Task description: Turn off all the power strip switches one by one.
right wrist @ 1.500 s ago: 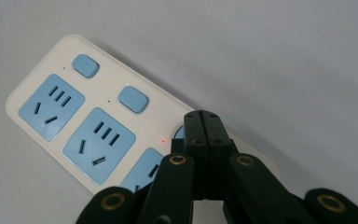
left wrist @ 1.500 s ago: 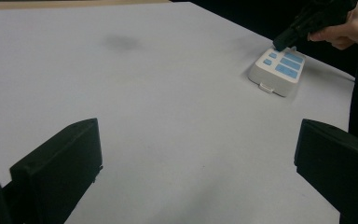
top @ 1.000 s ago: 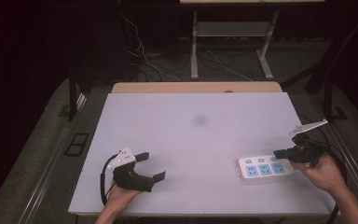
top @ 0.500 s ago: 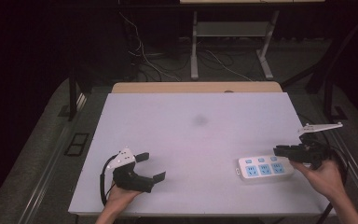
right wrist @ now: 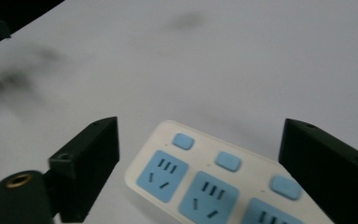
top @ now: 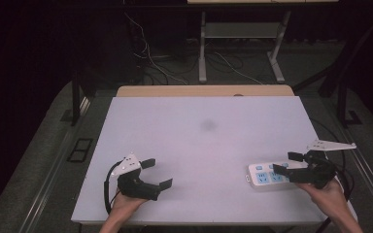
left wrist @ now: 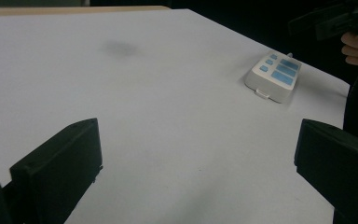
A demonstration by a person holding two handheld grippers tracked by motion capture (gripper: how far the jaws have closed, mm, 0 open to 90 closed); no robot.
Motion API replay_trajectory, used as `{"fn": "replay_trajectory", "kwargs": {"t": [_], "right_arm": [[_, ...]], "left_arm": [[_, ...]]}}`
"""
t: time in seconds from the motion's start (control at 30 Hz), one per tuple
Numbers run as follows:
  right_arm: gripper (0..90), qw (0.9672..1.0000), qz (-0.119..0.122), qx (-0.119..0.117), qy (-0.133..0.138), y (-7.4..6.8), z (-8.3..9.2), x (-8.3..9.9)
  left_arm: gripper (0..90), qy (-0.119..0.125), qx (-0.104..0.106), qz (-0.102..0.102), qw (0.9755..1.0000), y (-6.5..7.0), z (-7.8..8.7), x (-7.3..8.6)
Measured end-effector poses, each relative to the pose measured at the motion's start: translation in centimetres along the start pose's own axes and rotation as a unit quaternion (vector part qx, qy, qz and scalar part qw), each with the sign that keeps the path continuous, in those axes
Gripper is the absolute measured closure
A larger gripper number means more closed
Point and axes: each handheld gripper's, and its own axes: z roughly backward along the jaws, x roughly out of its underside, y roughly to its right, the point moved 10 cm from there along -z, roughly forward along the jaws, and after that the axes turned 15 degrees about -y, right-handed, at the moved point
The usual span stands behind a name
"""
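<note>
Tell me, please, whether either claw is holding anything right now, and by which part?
Nothing is held. The right claw, whose jaws have just been opening, stands open over the white plastic power strip with blue sockets; the left claw is open over bare table.

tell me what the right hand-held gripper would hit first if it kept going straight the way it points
Most likely the white power strip: the right hand-held gripper has it lying between its open jaws, just ahead. Beyond that comes bare white table, though depth is hard to judge.

The right gripper (top: pixel 291 163) has let go of the power strip (top: pixel 268 174), jaws just opened wide.
</note>
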Motion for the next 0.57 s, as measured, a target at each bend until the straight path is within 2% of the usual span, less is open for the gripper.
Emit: {"fn": "replay_trajectory", "kwargs": {"t": [0.03,0.07,0.1,0.17,0.3,0.57], "right_arm": [[9.3,1.0000,0.004,0.002,0.004,-0.3,-0.2,0.0],[1.8,1.0000,0.007,0.000,0.002,-0.6,-0.4,0.1],[0.3,0.9999,0.011,-0.002,-0.003,-0.9,-0.8,0.3],[0.4,0.9997,0.022,-0.009,-0.005,-1.5,-1.2,0.5],[0.3,0.9994,0.026,-0.023,0.003,-2.2,-2.2,1.0],[0.4,0.9989,0.032,-0.032,0.010,-2.7,-3.7,2.3]], "left_arm": [[0.0,0.000,0.000,0.000,1.0000,0.0,0.0,0.0],[0.0,0.000,0.000,0.000,1.0000,0.0,0.0,0.0],[0.0,0.000,0.000,0.000,1.0000,0.0,0.0,0.0],[0.0,-0.001,-0.001,-0.001,1.0000,0.0,0.1,0.0],[0.0,-0.001,-0.001,-0.001,1.0000,0.0,0.1,0.0],[0.0,-0.004,-0.001,-0.001,1.0000,-0.2,-0.1,0.1]]}}
